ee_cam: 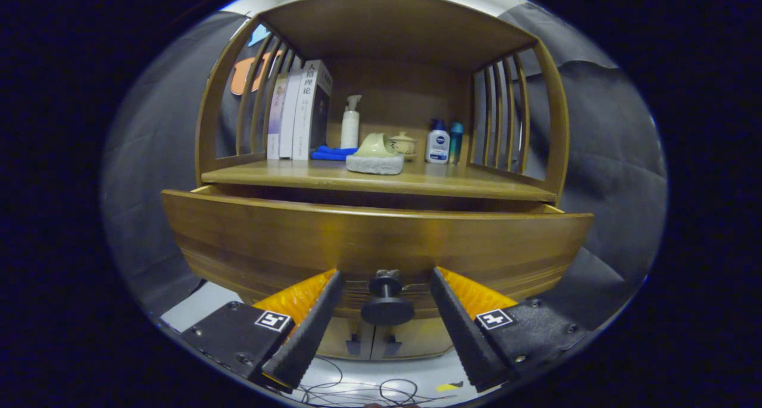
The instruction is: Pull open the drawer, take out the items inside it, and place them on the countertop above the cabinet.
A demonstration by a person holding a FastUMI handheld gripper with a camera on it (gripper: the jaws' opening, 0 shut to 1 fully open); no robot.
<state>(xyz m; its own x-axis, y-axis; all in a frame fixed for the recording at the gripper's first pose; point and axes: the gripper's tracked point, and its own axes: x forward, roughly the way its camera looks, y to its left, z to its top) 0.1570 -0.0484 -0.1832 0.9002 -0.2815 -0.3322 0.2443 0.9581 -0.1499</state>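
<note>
Now, as I see it:
Knob: round dark drawer knob (386,304) sits between my fingers (lower centre).
Gripper (386,289): wide, touching nothing.
Drawer: curved wooden drawer front (369,241) stands pulled out.

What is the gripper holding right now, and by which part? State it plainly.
Nothing is held. The gripper is open, its fingers either side of the drawer's knob with gaps showing, neither pressing on it. The drawer stands pulled out.

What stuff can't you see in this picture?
- Inside of the drawer, gripper view: its tall front panel hides whatever lies in it.
- Blue cloth: partly behind the sponge and the pale cup on the countertop.
- Teal bottle: half hidden behind the white bottle.
- Lower cabinet doors: mostly covered by the knob and the open tool, whose fingers sit either side of the knob.
</note>
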